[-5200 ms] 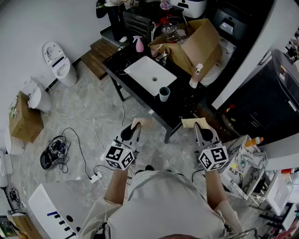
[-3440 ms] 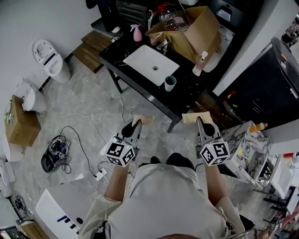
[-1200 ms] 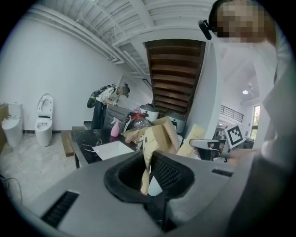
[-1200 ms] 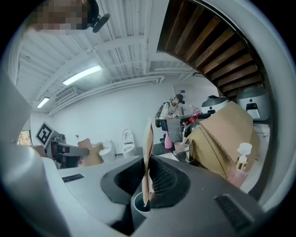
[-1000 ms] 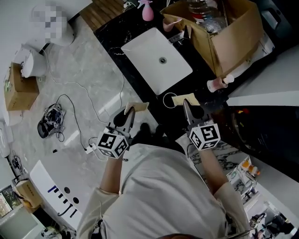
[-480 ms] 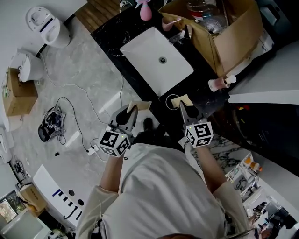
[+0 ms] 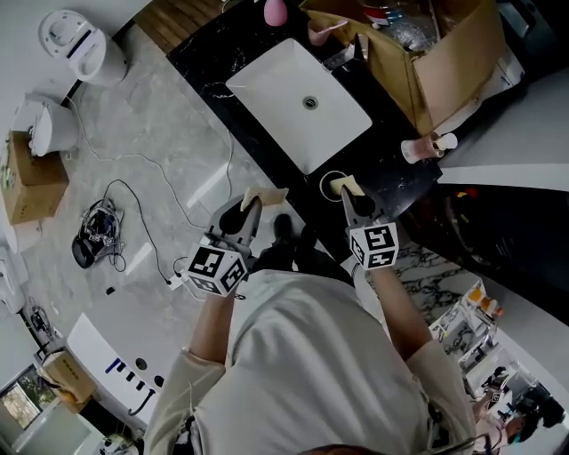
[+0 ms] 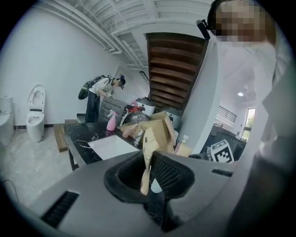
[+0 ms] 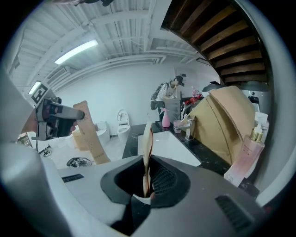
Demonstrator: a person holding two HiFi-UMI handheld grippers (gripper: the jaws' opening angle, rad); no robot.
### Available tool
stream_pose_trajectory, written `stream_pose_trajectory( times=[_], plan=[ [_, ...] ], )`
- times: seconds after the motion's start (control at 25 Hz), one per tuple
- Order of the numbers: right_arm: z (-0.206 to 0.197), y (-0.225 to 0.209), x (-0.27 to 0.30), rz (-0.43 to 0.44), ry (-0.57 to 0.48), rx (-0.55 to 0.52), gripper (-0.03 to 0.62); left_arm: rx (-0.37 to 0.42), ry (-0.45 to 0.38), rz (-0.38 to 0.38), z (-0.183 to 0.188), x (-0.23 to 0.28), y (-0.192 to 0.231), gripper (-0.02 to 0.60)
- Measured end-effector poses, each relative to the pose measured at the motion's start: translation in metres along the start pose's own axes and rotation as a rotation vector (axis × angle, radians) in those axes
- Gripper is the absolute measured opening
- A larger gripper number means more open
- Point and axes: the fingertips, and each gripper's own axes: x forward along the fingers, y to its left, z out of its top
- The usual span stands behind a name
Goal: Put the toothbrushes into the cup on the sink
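My right hand-held gripper (image 7: pixel 349 199), clamped on a paper-packed toothbrush (image 7: pixel 345 185), hangs over the cup (image 7: pixel 324 183) at the counter (image 7: pixel 396 173) edge. The left hand-held gripper (image 7: pixel 250 207) clamps another. Next, I judge: lower, release.

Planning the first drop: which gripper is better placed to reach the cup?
Right. The right gripper holds its packet right at the cup; the left gripper, also holding one, is over the floor.

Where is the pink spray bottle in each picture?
Head view: pink plastic spray bottle at the top edge, beyond the white rectangular sink.
Left gripper view: left of centre, behind the sink.
Right gripper view: near centre, beyond the sink.
Shared landmark: the sink.
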Motion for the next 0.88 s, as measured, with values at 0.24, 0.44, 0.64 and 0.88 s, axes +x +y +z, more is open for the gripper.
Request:
stream_pose_trajectory(
  times=[0.24, 0.44, 0.64, 0.88],
  plan=[
    [-0.012, -0.001, 0.009, -0.009, 0.027, 0.002, 0.052, -0.004, 0.005, 0.002, -0.002, -0.003, 0.004, 0.044],
    [-0.022, -0.002, 0.017, -0.019, 0.055, -0.007, 0.054, -0.01, 0.011, 0.003, -0.008, -0.006, 0.004, 0.044],
    [-0.031, -0.003, 0.02, -0.028, 0.084, -0.005, 0.063, -0.012, 0.005, 0.01, -0.009, -0.011, 0.002, 0.044],
    [-0.035, -0.008, 0.02, -0.045, 0.088, 0.035, 0.14, -0.008, 0.002, 0.013, -0.008, -0.016, 0.002, 0.044]
  ],
)
